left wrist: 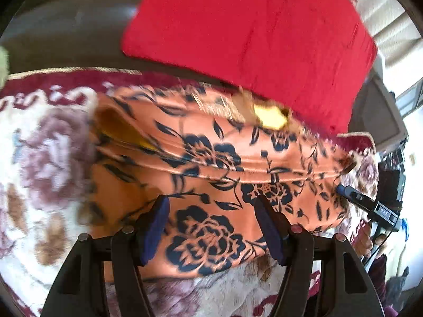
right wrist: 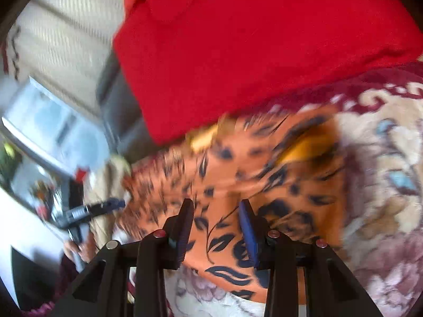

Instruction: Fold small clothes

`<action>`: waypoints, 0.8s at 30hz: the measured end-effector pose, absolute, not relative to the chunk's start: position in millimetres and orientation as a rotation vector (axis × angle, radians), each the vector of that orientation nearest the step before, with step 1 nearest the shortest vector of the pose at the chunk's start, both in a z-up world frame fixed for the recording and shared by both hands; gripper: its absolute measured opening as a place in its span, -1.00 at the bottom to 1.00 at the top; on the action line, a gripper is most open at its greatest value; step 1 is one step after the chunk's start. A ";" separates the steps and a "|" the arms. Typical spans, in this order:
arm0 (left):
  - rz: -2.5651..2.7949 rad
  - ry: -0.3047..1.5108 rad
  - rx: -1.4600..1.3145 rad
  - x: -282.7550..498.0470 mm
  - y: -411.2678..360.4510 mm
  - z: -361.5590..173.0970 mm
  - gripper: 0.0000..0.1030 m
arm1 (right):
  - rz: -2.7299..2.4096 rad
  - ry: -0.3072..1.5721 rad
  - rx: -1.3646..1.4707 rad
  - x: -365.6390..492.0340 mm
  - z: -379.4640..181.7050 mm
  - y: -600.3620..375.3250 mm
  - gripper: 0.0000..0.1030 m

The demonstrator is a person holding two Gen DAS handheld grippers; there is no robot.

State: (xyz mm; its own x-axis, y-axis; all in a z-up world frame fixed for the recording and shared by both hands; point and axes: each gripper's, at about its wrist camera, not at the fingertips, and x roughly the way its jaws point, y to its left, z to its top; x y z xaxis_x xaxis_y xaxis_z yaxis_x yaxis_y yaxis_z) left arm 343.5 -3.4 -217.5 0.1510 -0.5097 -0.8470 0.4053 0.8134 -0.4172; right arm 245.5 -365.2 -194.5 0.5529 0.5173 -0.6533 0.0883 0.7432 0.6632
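Left wrist view: left gripper (left wrist: pixel 212 227) hung over orange floral garment (left wrist: pixel 211 158), jaws apart, nothing pinched. Garment lay folded on floral blanket (left wrist: pixel 47 158), red cushion (left wrist: pixel 251 39) just behind its far edge. Right gripper (left wrist: pixel 343 190) poked in at garment's right end (picture blurred).

Right wrist view: right gripper (right wrist: pixel 216 227) above same garment (right wrist: pixel 224 182), jaws parted, cloth below, not clamped. Left gripper (right wrist: pixel 116 204) at garment's left edge, hand (right wrist: pixel 76 251) behind it.

Red cushion (left wrist: pixel 248 39), floral blanket (left wrist: pixel 47 158)
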 end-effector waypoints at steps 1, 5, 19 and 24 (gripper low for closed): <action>-0.658 1.280 -0.080 347.0 -11.6 -223.5 0.31 | 0.297 1.009 0.691 252.9 -199.8 -354.3 -0.25; -0.665 1.324 -0.099 375.1 -27.0 -232.0 0.31 | 0.280 1.119 0.555 283.9 -217.0 -325.5 -0.26; -0.533 0.931 -0.317 406.3 18.6 -149.1 0.31 | 0.076 0.637 0.732 311.5 -156.6 -406.8 -0.21; -0.526 0.962 -0.245 344.0 29.9 -164.0 0.31 | 0.068 0.729 0.698 261.4 -165.1 -415.0 -0.21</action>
State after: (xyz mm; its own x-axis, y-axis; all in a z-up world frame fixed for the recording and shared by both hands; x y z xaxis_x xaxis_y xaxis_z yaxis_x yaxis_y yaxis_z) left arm 344.0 29.9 -164.0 0.4596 -0.5277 -0.7143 0.3159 0.8488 -0.4239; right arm 261.4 -415.0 -165.1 0.7538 0.2911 -0.5891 0.1763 0.7741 0.6080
